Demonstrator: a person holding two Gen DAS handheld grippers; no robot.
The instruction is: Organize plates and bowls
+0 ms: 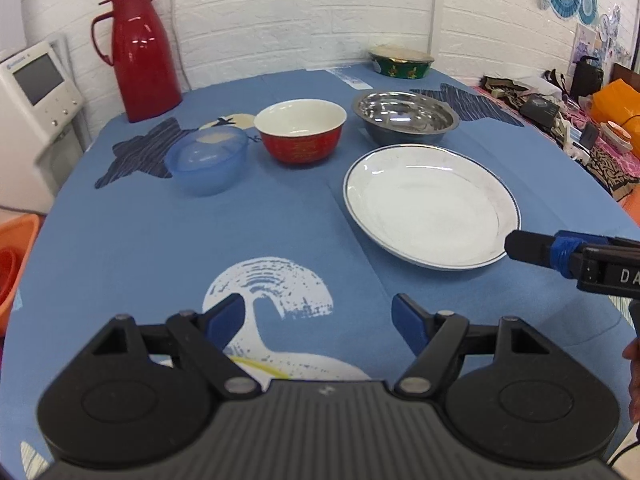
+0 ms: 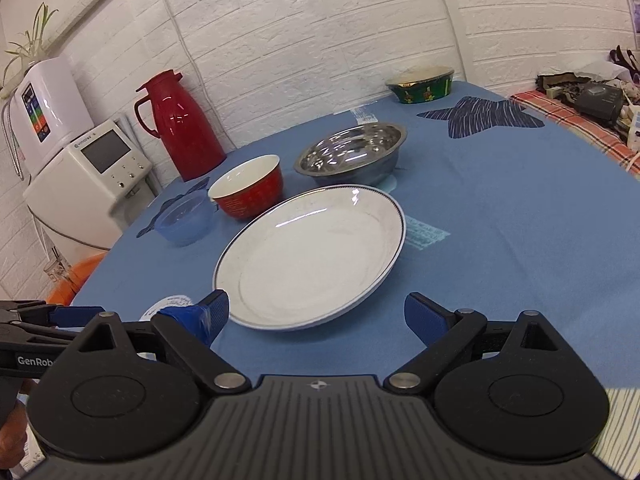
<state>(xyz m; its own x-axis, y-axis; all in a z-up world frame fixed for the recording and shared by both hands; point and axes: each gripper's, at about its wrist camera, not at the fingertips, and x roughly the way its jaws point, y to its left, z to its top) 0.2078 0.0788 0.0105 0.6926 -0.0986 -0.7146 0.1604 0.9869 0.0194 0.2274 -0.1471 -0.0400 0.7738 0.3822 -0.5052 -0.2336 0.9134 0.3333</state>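
Both fingers released, spread | white plate (image 2: 310,256) ahead | red bowl (image 1: 300,131), steel bowl (image 1: 405,116) behind

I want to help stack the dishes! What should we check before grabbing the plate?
1. Right gripper open: ok, jaws wide apart.
2. Left gripper open and holding nothing: ok.
3. Plate empty: ok, nothing lies in it.
4. Right gripper lined up with the plate's near rim: ok, the rim sits just ahead between the fingers.
5. Red bowl, steel bowl and blue bowl clear of the plate: cannot tell for the red bowl, which looks very close to the far rim.
6. Plate clean: cannot tell, faint grey marks show.
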